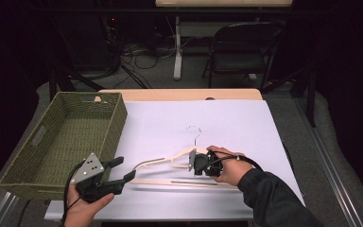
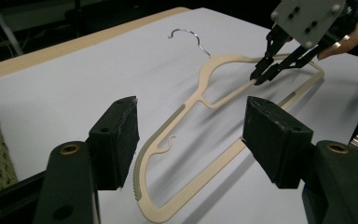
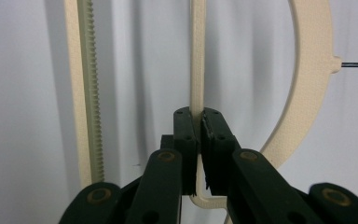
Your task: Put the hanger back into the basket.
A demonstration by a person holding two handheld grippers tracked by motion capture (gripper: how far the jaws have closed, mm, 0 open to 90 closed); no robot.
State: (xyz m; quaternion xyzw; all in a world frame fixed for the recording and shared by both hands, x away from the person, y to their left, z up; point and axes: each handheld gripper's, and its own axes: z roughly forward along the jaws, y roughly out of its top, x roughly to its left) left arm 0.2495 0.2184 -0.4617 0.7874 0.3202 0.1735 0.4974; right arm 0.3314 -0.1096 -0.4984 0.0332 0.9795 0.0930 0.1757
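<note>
A cream plastic hanger (image 1: 160, 181) with a metal hook lies on the white tabletop (image 1: 227, 123). My right gripper (image 1: 190, 163) comes in from the right, shut on the hanger's thin inner bar. In the right gripper view, the gripper (image 3: 198, 121) has both pads clamped on that bar (image 3: 196, 56). My left gripper (image 1: 126, 169) is held near the front left, open, with its jaws aimed at the hanger's left end. The left gripper view shows its jaws (image 2: 191, 135) wide apart, the hanger (image 2: 205, 77) beyond and below them untouched, and the right gripper (image 2: 259, 76) pinching the bar farther off.
A green woven basket (image 1: 118, 118) stands at the table's left edge, close beside my left hand. A folding chair (image 1: 243, 47) and cables sit on the floor beyond the table's far wooden edge.
</note>
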